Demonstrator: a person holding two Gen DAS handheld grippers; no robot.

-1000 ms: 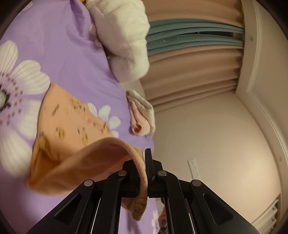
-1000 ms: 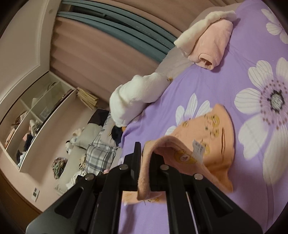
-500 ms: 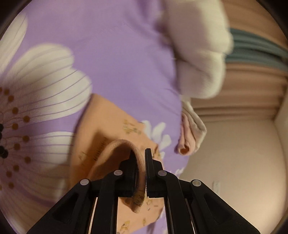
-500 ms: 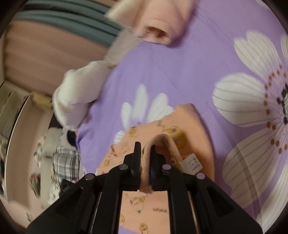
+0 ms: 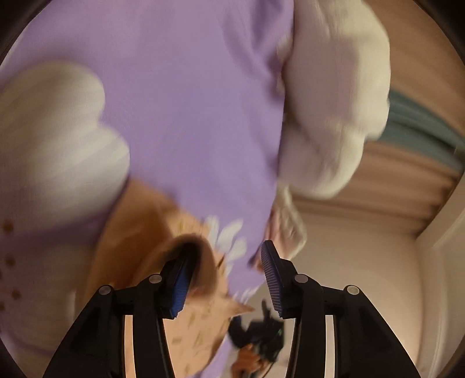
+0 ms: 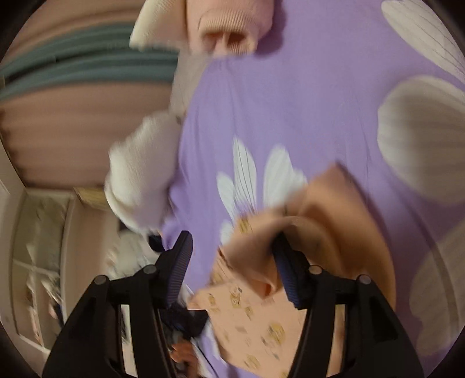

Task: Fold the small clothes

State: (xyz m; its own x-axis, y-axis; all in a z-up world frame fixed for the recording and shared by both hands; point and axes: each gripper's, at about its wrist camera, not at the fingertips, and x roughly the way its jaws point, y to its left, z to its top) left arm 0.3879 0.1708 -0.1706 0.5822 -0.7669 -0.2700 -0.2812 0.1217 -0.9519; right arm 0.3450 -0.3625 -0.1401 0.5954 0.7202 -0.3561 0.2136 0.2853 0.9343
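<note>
A small orange printed garment [image 5: 139, 232] lies folded over on the purple flowered bedspread [image 5: 197, 101]. My left gripper [image 5: 223, 279] is open, its left finger against the garment's folded edge. In the right wrist view the same garment [image 6: 319, 232] lies under my right gripper [image 6: 232, 267], which is open, with the folded edge draped by its right finger. Both views are blurred by motion.
A white fluffy garment [image 5: 334, 101] lies near the bed's edge, also in the right wrist view [image 6: 139, 174]. A pink and white folded garment [image 6: 221, 26] lies further off, and also shows in the left wrist view [image 5: 287, 229]. Beige and teal curtains [image 6: 72, 72] hang beyond. Shelves [image 6: 35, 261] stand at left.
Both grippers have opened and let go of the orange garment's edge, which has dropped onto the lower layer. Both have moved lower and closer to the bed.
</note>
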